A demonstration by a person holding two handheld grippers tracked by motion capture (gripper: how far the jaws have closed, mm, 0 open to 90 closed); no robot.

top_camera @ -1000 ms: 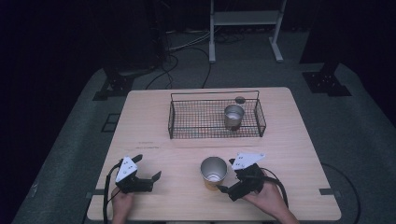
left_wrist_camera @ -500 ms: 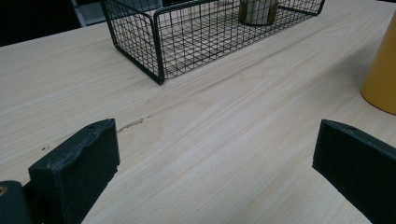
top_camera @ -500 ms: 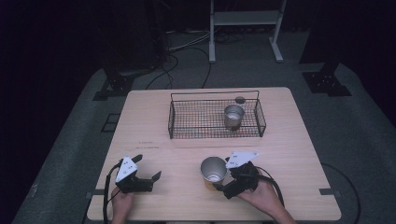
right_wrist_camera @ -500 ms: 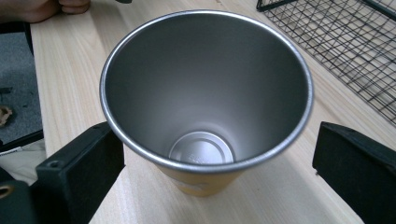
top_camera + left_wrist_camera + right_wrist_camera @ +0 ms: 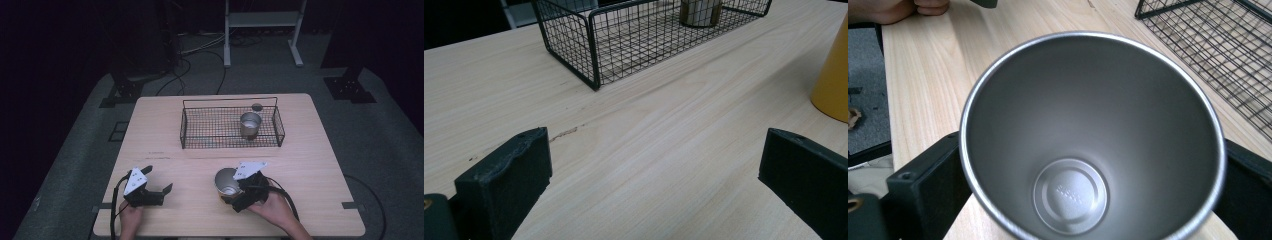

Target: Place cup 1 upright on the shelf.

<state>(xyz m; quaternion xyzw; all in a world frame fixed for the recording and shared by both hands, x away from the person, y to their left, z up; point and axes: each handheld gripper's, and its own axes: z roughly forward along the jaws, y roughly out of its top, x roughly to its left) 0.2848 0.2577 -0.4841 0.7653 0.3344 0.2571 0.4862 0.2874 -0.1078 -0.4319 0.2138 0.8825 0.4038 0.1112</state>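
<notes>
On the left, the left gripper [image 5: 159,190] rests low on the wooden table [image 5: 160,130] near its front edge, jaws spread wide with nothing between them, well apart from the work. To its right, the right gripper [image 5: 235,192] has its jaws set on either side of a yellow cup [image 5: 226,183] with a steel lining, which stands near the front of the table; in the right gripper view the jaws flank the cup's wall closely, but I cannot tell whether they press it yet. The risk, as I judge it, lies in the taper: the wall narrows downward, so a grip on smooth sloping metal could let the cup slip down or tip when lifted. Its long axis runs vertical, mouth up. Farther back and right, the wire basket [image 5: 184,125] holds a second steel cup [image 5: 250,124], upright; a careless placement could knock it.
</notes>
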